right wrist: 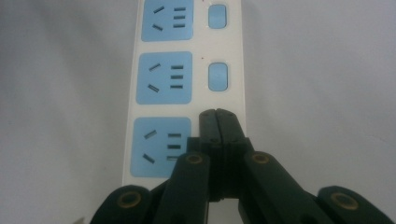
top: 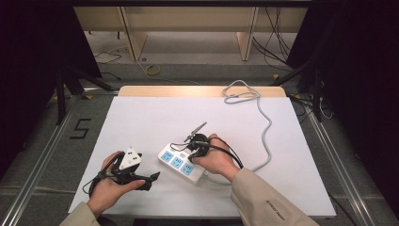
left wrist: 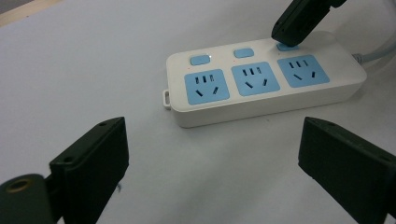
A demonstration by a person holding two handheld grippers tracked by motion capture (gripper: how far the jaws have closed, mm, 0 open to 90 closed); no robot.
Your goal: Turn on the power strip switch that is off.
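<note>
Three blue sockets face up on a white power strip (top: 177,162) mid-table | right gripper (right wrist: 217,114), jaws closed together, tips pressing its end switch (left wrist: 286,46) | left gripper (left wrist: 210,154) beside it, jaws spread, empty.

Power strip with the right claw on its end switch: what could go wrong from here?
1. The right claw, shut, presses the switch nearest the cord on the power strip with a narrow tip; it might slip onto the socket beside it.
2. Nothing holds the strip: the left claw hangs open short of it, so the strip may slide or tilt.
</note>
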